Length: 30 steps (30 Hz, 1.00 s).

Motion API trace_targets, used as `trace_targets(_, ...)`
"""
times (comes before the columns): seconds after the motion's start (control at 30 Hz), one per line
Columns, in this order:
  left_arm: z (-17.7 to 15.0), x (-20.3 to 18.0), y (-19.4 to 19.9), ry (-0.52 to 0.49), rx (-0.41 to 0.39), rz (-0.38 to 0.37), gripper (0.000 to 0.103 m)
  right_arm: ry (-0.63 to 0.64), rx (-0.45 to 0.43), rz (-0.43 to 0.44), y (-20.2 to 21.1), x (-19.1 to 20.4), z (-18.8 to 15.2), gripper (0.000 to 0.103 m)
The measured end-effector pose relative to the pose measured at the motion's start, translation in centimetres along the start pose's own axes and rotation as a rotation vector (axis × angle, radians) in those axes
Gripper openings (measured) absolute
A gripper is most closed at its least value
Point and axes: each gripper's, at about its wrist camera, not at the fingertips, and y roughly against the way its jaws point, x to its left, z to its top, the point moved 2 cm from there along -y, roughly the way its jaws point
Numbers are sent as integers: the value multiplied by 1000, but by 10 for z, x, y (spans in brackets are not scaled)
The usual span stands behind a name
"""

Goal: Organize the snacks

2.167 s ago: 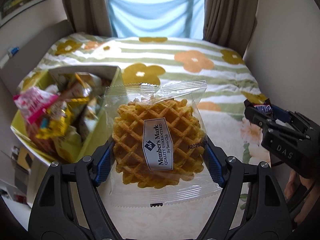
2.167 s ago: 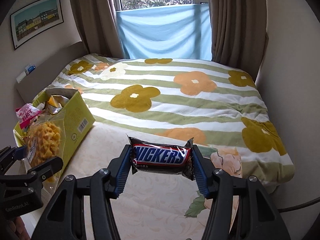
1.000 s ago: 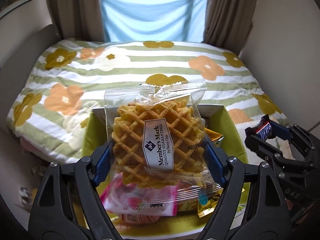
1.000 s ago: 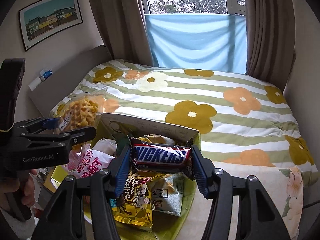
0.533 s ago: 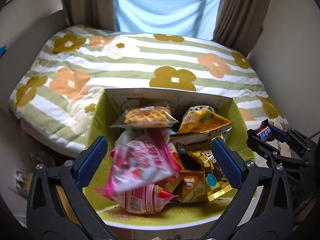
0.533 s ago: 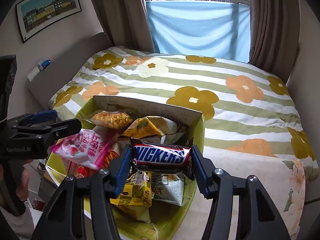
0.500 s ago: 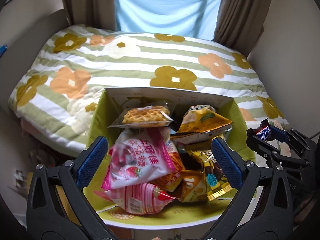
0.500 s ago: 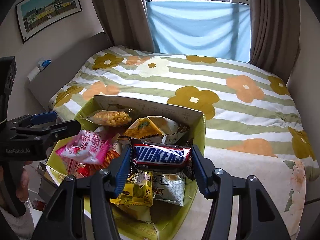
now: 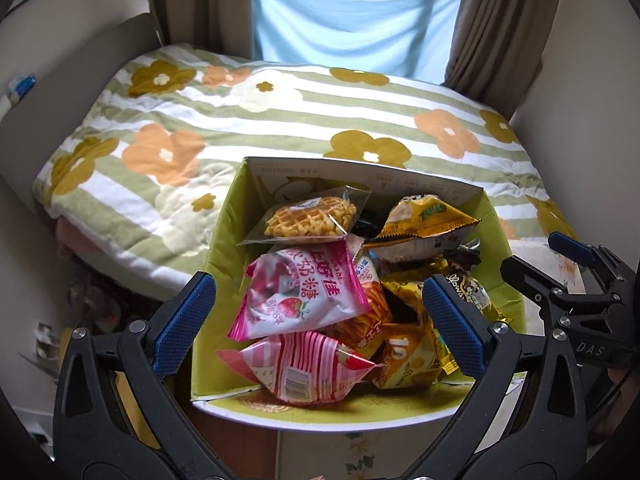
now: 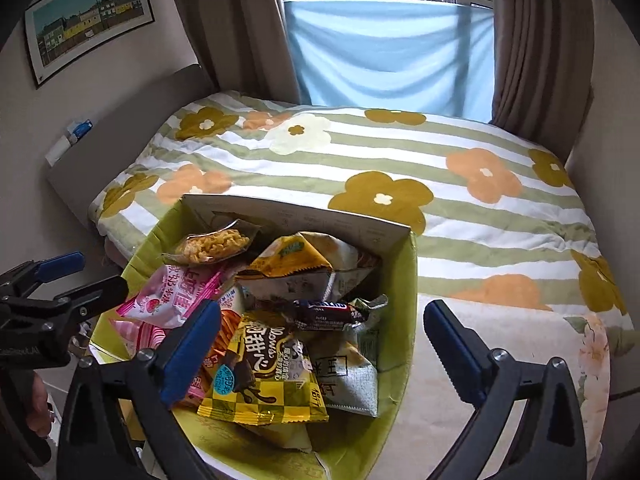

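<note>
With both our hand-held grippers (image 9: 320,320) (image 10: 320,344) spread empty, the Snickers bar (image 10: 324,314) at frame centre could slide off the heaped box (image 10: 404,280).

You're looking down at the bed (image 9: 304,128), w/ a striped green-and-white quilt (image 10: 400,160) spread over it, big mustard, orange and cream flowers all across. At the near end the quilt gives way to a pale cream sheet (image 10: 440,400) w/ a faint floral print. The green cardboard box (image 10: 404,280) sits at the bed's near left corner, far wall up against the quilt; can't tell whether its base rests on the bed itself. Headboard (image 10: 132,120) runs along the left side. Rest of the quilt lies flat, bit rumpled at the left edge.
</note>
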Motion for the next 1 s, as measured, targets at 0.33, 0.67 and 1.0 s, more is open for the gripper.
trace_targets(0.33,-5,-6,5,-56,-16,-28,103,-38,-27,-65,22,-6,-5,101)
trace_targets(0.67,-19,-45,79,-91,-147,-24,103,-63,-158,-99,108,-18,-20,101)
trace_targets(1.0,-76,-105,191,-115,-343,-26,103,-68,-312,-226,238,-47,-77,102)
